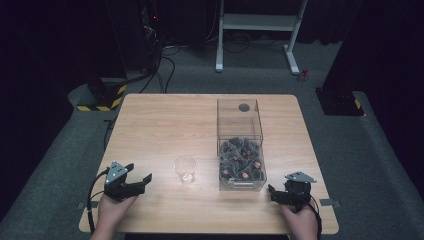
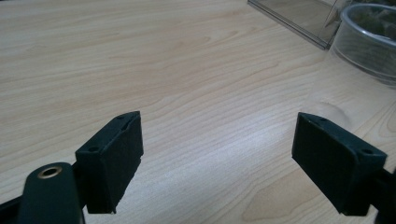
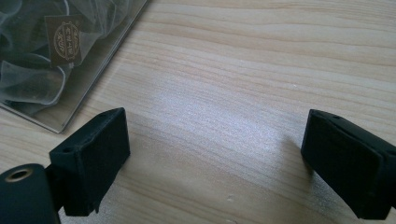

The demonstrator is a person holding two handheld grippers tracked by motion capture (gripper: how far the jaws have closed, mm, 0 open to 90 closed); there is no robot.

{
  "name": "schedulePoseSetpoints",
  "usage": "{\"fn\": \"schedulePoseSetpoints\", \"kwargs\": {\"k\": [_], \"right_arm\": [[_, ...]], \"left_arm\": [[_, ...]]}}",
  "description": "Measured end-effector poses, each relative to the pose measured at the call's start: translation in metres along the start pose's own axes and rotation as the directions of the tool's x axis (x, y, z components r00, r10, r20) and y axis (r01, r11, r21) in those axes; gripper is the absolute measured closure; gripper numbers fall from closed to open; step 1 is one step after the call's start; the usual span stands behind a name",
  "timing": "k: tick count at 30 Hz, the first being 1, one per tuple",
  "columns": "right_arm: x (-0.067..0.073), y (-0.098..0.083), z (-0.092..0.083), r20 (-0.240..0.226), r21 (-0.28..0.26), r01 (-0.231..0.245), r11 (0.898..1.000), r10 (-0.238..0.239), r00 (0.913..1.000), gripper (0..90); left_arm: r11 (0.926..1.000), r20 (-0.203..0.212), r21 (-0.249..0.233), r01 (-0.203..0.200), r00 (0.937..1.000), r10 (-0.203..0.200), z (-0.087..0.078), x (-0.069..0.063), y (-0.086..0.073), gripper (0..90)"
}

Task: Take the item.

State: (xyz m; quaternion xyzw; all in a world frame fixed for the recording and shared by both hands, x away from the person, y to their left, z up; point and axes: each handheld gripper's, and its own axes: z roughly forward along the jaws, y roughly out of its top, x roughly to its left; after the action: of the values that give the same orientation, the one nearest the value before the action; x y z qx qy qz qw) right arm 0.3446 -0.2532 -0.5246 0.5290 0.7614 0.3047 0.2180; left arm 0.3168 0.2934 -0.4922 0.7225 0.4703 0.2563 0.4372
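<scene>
While both hands rest at the near edge of the wooden desk, left tongs spread with nothing between, right tongs spread likewise, clear cup standing between them, just left of the clear box of dark sachets.

The left gripper view's right edge cuts off the clear cup; the small thing inside it is too small to identify from above.
</scene>
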Motion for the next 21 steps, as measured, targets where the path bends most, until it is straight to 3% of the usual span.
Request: {"fn": "schedulePoseSetpoints", "kwargs": {"k": [9, 21], "right_arm": [[0.0, 0.0, 0.0, 0.0, 0.0, 0.0, 1.0, 0.0, 1.0, 7.8], [0.0, 0.0, 0.0, -0.001, 0.0, 0.001, 1.0, -0.001, 1.0, 7.9]], "left_arm": [[0.9986, -0.012, -0.051, -0.009, 0.9999, 0.009, -0.0068, -0.0013, 0.0037, 14.8], [0.9987, 0.005, -0.05, -0.009, 0.9999, 0.009, -0.0063, -0.0037, 0.0049, 14.7]]}}
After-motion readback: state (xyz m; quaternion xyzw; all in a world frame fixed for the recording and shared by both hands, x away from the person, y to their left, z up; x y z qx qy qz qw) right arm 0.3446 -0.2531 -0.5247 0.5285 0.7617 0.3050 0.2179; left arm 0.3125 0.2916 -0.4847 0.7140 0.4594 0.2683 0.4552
